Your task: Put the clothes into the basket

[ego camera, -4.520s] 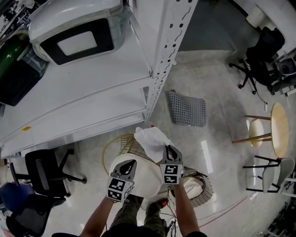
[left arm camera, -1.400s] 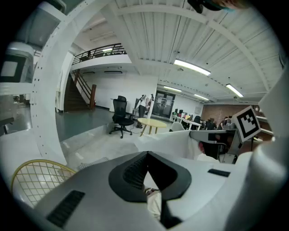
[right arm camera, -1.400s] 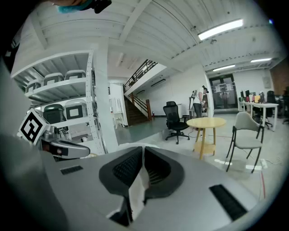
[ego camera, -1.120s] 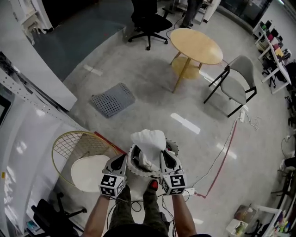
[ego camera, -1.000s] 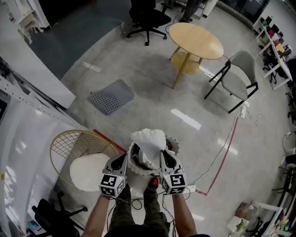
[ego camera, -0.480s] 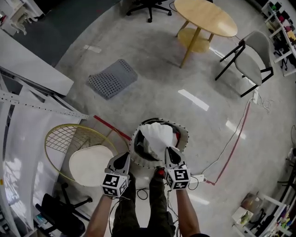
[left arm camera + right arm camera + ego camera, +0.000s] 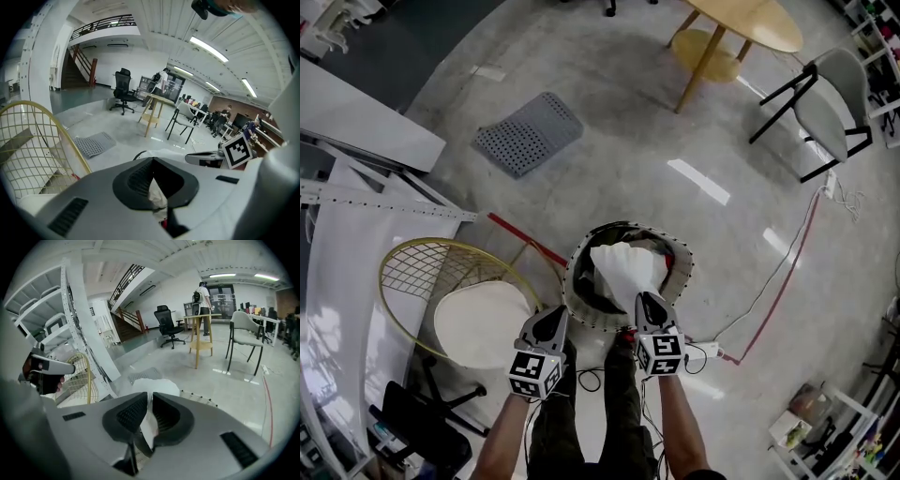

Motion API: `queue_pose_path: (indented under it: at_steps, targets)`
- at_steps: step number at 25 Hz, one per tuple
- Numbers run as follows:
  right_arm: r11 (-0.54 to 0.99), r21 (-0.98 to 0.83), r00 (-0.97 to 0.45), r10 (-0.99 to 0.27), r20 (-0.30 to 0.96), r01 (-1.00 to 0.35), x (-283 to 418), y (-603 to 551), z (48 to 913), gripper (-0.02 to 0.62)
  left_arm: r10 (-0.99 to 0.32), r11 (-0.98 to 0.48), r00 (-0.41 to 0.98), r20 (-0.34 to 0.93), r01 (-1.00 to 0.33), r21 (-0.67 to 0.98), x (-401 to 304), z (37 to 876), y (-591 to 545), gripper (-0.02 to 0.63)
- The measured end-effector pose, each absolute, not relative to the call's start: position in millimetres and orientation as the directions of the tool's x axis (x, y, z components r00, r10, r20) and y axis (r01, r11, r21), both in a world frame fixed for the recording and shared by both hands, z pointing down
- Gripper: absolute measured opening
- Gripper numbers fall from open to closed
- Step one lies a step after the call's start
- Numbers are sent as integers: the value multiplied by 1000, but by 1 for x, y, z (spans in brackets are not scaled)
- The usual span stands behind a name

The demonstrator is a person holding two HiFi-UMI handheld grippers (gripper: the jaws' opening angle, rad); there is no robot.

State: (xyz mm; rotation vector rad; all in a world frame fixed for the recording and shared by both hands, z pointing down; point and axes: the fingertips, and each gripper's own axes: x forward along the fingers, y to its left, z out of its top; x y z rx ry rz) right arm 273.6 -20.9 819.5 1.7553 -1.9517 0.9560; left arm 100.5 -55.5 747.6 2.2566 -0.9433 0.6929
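The white garment (image 7: 623,270) hangs bunched in the mouth of the round basket (image 7: 683,270); its lower folds and the basket's bottom are lost in shadow. Bare floor (image 7: 741,150) lies past the far rim, and a wire chair (image 7: 422,277) crowds the left rim. The right gripper (image 7: 648,302), at the near rim, is clamped on the garment's near edge. The left gripper (image 7: 553,317) sits just off the left rim with its jaws together; a white sliver between them is unclear.

**One View From Above, Two Along the Jaws**

The floor is viewed steeply from head height, with the left gripper (image 7: 557,315) and right gripper (image 7: 645,299) at the lower edge. Each gripper view is taken close behind its jaws, outward across the room. The round table (image 7: 759,23) and grey mat (image 7: 528,133) are shared by all three.
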Motion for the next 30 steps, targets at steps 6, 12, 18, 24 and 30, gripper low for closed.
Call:
queue_pose_path:
  at_steps: [6,12,18,24,30]
  targets:
    - [17,-316,-225,-740,634,-949,265,-21,818,272,-447,-571,611,654,-757,318,100,745,-49,2]
    - [22,-303,-216,-752,623,-953,268,-20,806,278,-456,-579,618,641,-752,314,102,736,-47,1]
    - [25,-277,-193,-776,600,-961,272,-24,781,278,-473,-590,627,619,-747,306,104,716,-49,2]
    - [52,-258,-192,-809,555,-965,274,-27,730,260,-511,-604,638,577,-743,287,108,675,-53,1]
    - [71,-208,-167,-854,492,-976,274,-30,665,162,-547,-620,653,524,-737,270,108,625,-52,2]
